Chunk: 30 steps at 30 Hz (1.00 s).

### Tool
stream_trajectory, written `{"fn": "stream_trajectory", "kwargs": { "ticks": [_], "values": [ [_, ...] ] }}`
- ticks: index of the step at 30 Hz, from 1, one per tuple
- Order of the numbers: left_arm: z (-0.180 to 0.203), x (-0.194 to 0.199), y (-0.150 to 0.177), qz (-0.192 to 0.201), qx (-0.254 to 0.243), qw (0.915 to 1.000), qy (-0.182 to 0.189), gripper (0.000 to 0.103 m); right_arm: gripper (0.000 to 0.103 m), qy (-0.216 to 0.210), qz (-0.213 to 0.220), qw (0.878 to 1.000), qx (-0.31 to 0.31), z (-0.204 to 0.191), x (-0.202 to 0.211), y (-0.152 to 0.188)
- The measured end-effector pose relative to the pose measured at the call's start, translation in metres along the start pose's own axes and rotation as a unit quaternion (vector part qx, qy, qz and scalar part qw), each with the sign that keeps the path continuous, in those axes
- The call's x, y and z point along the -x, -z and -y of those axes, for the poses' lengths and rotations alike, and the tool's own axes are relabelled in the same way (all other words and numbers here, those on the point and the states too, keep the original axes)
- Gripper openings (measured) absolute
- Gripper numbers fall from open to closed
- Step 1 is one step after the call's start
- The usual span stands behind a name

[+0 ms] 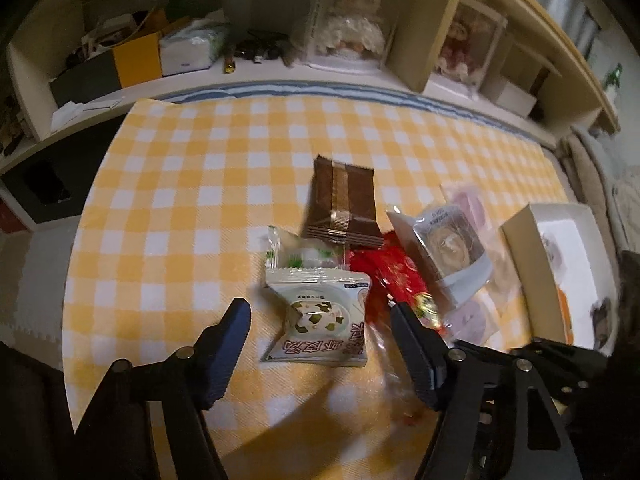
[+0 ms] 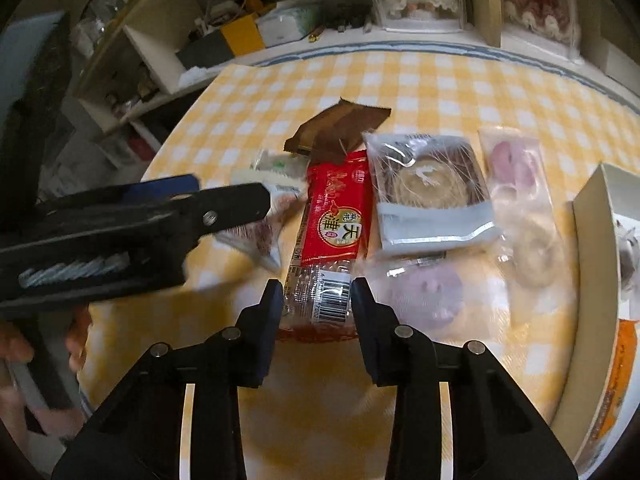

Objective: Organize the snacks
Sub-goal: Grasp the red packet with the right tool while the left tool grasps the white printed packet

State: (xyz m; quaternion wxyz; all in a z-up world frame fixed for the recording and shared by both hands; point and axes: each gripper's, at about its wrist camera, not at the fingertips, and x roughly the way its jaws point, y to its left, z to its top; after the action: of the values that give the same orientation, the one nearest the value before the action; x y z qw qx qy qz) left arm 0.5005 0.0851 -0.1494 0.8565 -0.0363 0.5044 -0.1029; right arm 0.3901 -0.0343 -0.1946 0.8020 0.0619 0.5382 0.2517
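Several snack packets lie on the yellow checked cloth (image 1: 180, 184). My left gripper (image 1: 318, 307) is open, low over a white and green packet (image 1: 320, 320) that lies between its fingers without touching either pad. In the right wrist view the left gripper (image 2: 228, 194) reaches in from the left. My right gripper (image 2: 317, 286) has its pads against both sides of the near, barcode end of a long red snack packet (image 2: 336, 208), which rests on the cloth. A brown packet (image 1: 344, 204) lies behind them.
A clear-wrapped round pastry (image 2: 432, 184), pink and purple pastries (image 2: 516, 160) (image 2: 428, 292) and a small clear packet (image 1: 300, 254) lie around. An open white box (image 1: 524, 248) stands at the right edge. Shelves with boxed dolls (image 1: 356, 16) line the back.
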Motion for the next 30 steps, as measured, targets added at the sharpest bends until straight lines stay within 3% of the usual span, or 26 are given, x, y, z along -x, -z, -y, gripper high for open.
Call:
{"fn": "stream_trajectory", "kwargs": {
  "ticks": [9, 18, 24, 30],
  "values": [
    [0.019, -0.022, 0.008, -0.022, -0.044, 0.9983, -0.030, 0.068, 0.034, -0.004, -0.061, 0.998, 0.018, 0.015, 0.040, 0.041],
    [0.023, -0.022, 0.010, -0.018, -0.065, 0.9972, 0.032, 0.069, 0.035, -0.017, -0.135, 0.990, 0.036, 0.023, 0.073, 0.107],
    [0.022, -0.021, 0.010, 0.005, -0.061, 0.9970, 0.048, 0.073, 0.046, -0.018, -0.100, 0.995, 0.004, 0.022, 0.083, 0.109],
    [0.027, -0.025, 0.021, -0.028, -0.069, 0.9944, 0.076, 0.073, 0.049, -0.004, -0.073, 0.997, -0.010, 0.018, 0.073, 0.096]
  ]
}}
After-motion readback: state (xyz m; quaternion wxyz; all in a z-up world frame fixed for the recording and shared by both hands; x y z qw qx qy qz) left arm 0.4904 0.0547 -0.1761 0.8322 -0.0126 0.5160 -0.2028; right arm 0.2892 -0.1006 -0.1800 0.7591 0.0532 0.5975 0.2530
